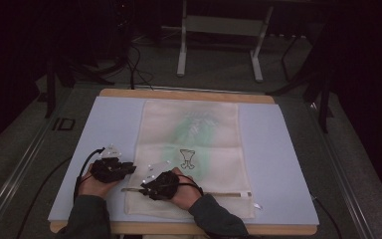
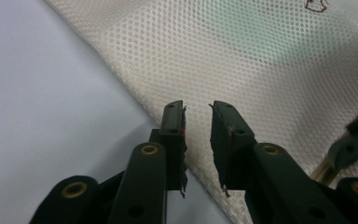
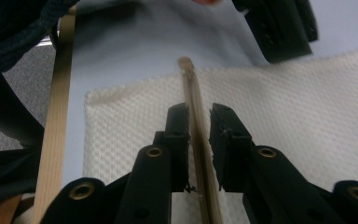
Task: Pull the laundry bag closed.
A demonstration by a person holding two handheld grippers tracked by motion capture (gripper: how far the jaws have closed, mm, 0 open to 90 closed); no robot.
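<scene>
Item: mesh bag (image 1: 191,149), flat on the pale blue mat (image 1: 278,149), zipper (image 3: 196,116) along its near end. Your right gripper (image 3: 198,119) straddles the zipper, jaws slightly apart, not pinching. Your left gripper (image 2: 198,119) hovers spread at the bag's left edge. Pin the fabric there before you pull.
</scene>
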